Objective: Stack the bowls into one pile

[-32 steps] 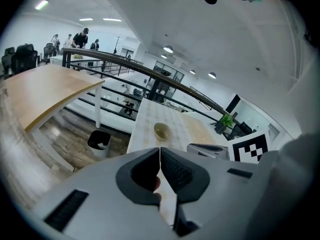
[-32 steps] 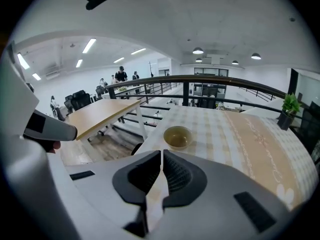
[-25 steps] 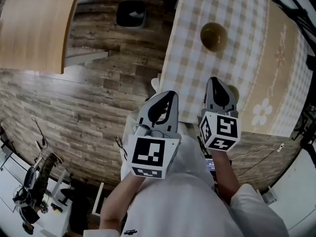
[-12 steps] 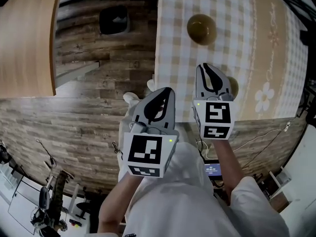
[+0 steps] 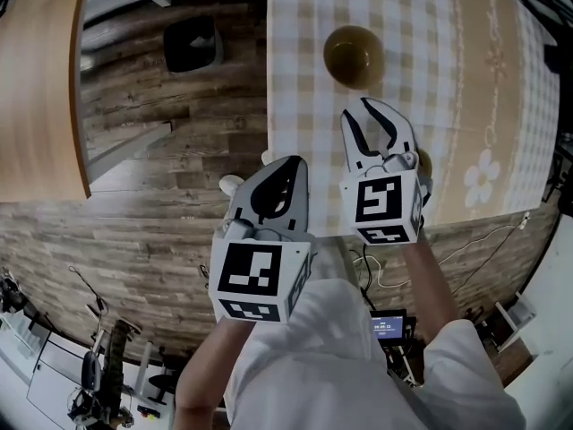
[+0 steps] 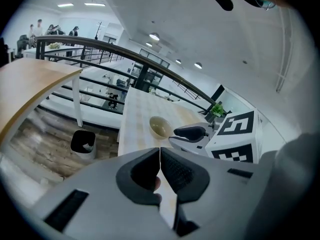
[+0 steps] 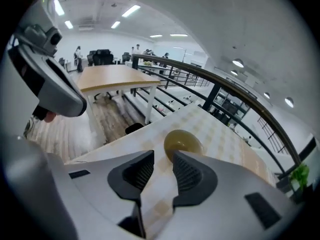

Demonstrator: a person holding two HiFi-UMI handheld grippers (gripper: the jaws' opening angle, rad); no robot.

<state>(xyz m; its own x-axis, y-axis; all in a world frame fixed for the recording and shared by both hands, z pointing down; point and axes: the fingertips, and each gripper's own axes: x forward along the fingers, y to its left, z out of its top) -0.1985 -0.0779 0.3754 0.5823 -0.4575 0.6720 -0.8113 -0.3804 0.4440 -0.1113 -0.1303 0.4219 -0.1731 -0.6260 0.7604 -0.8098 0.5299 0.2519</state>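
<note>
An olive-yellow bowl [image 5: 354, 56] stands upright on the checked tablecloth [image 5: 430, 25]; it also shows as the bowl [image 6: 160, 127] and the bowl [image 7: 184, 142] in the two gripper views. A second bowl [image 5: 423, 163] peeks out behind my right gripper, mostly hidden. My right gripper [image 5: 373, 122] hovers over the table's near part, open and empty, short of the first bowl. My left gripper [image 5: 288, 170] is shut on nothing and hangs near the table's left corner, over the floor. In their own views, the left gripper [image 6: 160, 156] is closed and the right gripper [image 7: 163, 160] shows a gap.
A black bin [image 5: 191, 43] sits on the wood-plank floor left of the table. A light wooden tabletop [image 5: 36, 79] fills the far left. Cables [image 5: 376, 262] lie on the floor by the table's near edge. A railing [image 7: 240, 99] runs beyond the table.
My right gripper's jaws have spread apart and it has moved forward toward the olive bowl. The left gripper has stayed shut and shifted little.
</note>
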